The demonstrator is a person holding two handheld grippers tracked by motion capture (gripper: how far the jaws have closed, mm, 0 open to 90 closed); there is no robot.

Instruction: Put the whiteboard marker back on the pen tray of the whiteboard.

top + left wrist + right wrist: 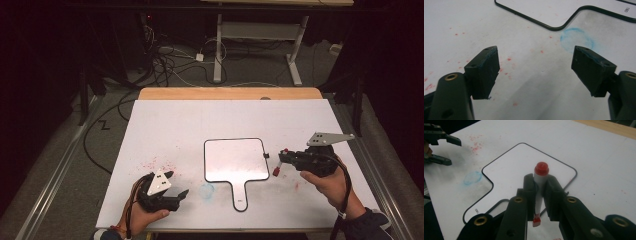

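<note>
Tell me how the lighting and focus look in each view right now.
High view: the room is dark and the white table sheet is the only bright area, slightly soft. Left gripper view: the pads of the left hand-held gripper are sharp, and the blue ring stain is a little blurred. Right gripper view: the red-capped marker is sharp, with a pale sheen on the whiteboard.

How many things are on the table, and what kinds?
Whiteboard: 1
Red marker, held in the right gripper: 1
Grippers, counting the left gripper: 2
Total: 4
</note>
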